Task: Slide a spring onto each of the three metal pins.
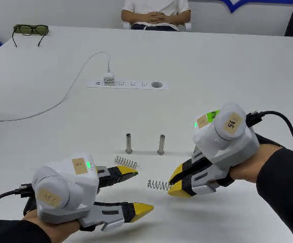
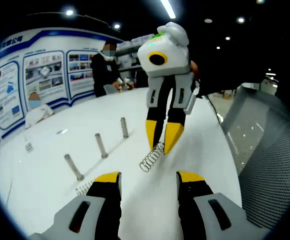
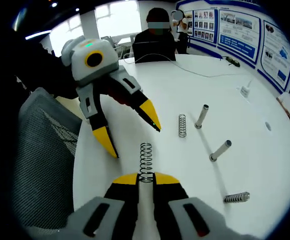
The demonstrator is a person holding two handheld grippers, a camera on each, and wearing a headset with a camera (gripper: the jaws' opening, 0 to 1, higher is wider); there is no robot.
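Two bare metal pins [image 1: 128, 143] [image 1: 161, 144] stand upright mid-table. In the left gripper view a third pin [image 2: 124, 127] at the far end of the row looks sleeved by a spring. A loose spring [image 1: 125, 162] lies on the table beside the left pin. My right gripper [image 1: 175, 185] is shut on one end of another spring [image 1: 159, 185], which sticks out level from its tips [image 3: 145, 160]. My left gripper [image 1: 136, 189] is open and holds nothing. Its upper tip is close to the loose spring [image 2: 84, 187].
A power strip [image 1: 126, 83] with a white cable lies further back, and dark glasses [image 1: 30, 29] sit at the far left. A person [image 1: 155, 12] sits at the table's far side. A grey mesh chair [image 3: 44, 150] is beside the table.
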